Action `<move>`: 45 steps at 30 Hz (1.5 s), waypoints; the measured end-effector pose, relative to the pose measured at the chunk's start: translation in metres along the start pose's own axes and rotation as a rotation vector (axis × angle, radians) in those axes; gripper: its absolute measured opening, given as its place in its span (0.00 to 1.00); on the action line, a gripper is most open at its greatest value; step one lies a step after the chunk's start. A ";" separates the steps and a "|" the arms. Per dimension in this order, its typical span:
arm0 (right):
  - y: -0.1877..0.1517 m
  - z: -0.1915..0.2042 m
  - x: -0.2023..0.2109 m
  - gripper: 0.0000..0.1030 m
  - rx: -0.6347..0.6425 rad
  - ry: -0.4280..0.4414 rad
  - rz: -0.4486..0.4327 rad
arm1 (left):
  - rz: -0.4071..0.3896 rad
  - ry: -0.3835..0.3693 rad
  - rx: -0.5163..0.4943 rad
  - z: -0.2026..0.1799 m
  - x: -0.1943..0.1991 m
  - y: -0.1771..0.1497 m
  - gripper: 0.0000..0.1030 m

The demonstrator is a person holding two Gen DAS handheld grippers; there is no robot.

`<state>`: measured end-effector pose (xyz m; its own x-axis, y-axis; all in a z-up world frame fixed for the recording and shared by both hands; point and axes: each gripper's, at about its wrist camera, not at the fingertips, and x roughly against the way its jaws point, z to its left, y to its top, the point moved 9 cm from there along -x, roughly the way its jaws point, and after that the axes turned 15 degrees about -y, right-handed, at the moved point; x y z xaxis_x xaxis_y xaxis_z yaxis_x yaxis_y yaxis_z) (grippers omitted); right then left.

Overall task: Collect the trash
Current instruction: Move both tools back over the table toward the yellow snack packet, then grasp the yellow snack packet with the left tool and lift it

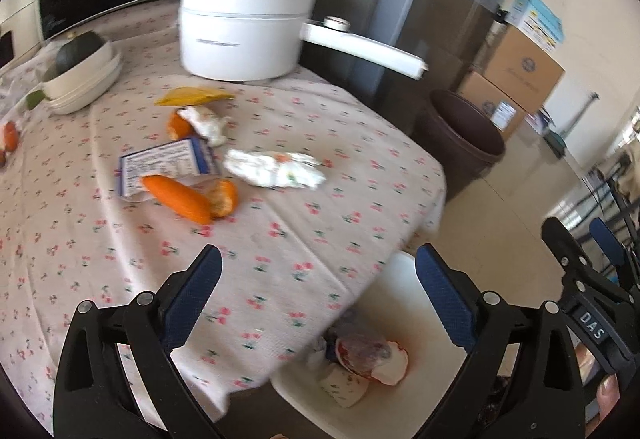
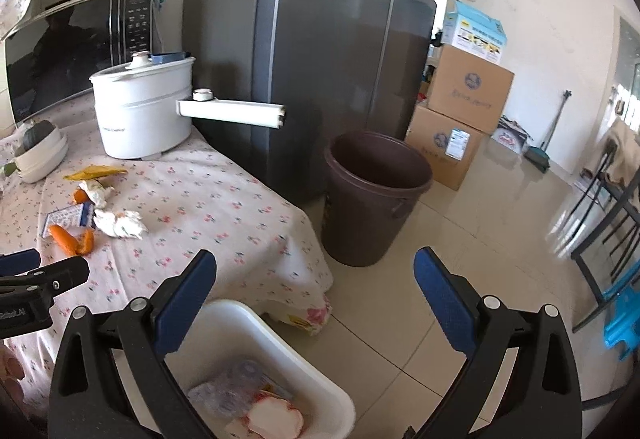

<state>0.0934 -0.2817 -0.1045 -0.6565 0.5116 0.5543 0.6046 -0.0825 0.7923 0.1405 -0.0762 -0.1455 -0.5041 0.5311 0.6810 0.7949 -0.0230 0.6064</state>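
Left wrist view first: the left gripper (image 1: pixel 318 271) hangs with its jaws spread wide and nothing between them, above the near edge of the table (image 1: pixel 120 259) and the white bin (image 1: pixel 400 319) on the floor just beside it. Trash lies well ahead on the cherry-print cloth: a crumpled tissue (image 1: pixel 276 169), a printed wrapper (image 1: pixel 168 161), long orange peel (image 1: pixel 176 197) resting on the wrapper's edge, a curled peel piece (image 1: pixel 224 197) touching it, a second tissue wad (image 1: pixel 206 123) and a yellow peel (image 1: pixel 194 96) near the white pot (image 1: pixel 240 31). As I judge it, the thin cotton cloth could bunch and drag if blue pads (image 1: pixel 192 293) pinch down too low, and the flat, slick wrapper may slip out or carry the peel along. The soft tissue should compress easily; the waxy, curved peel may squirt sideways.

Right wrist view: the right gripper (image 2: pixel 314 275) is likewise released and empty, over the white bin (image 2: pixel 256 323), which holds clear plastic and red-and-white scraps. A smooth brown bucket (image 2: pixel 376 195) stands beside the grey fridge (image 2: pixel 320 39). The pot's long handle (image 2: pixel 232 111) overhangs the table corner; a careless swing could knock it. The left tool's tip (image 2: pixel 44 275) shows at the frame's edge, near enough that the two could collide.
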 end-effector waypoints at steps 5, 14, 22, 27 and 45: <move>0.010 0.025 0.001 0.93 0.017 0.038 0.002 | -0.017 0.032 0.067 0.030 0.007 0.011 0.91; 0.048 0.074 -0.004 0.93 0.045 0.074 -0.027 | -0.068 0.058 0.113 0.064 0.017 0.044 0.91; 0.071 0.108 -0.027 0.93 -0.018 0.143 0.016 | -0.075 0.096 0.126 0.102 0.006 0.080 0.91; 0.061 0.117 -0.054 0.93 -0.025 0.154 0.097 | 0.002 0.147 0.105 0.135 -0.023 0.110 0.91; 0.041 0.129 -0.085 0.93 0.041 0.156 0.186 | 0.328 0.266 0.095 0.187 -0.127 0.147 0.91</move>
<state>0.2321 -0.2181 -0.1518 -0.5921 0.3527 0.7246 0.7371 -0.1265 0.6639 0.3848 0.0112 -0.2195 -0.2789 0.2711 0.9212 0.9489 -0.0696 0.3078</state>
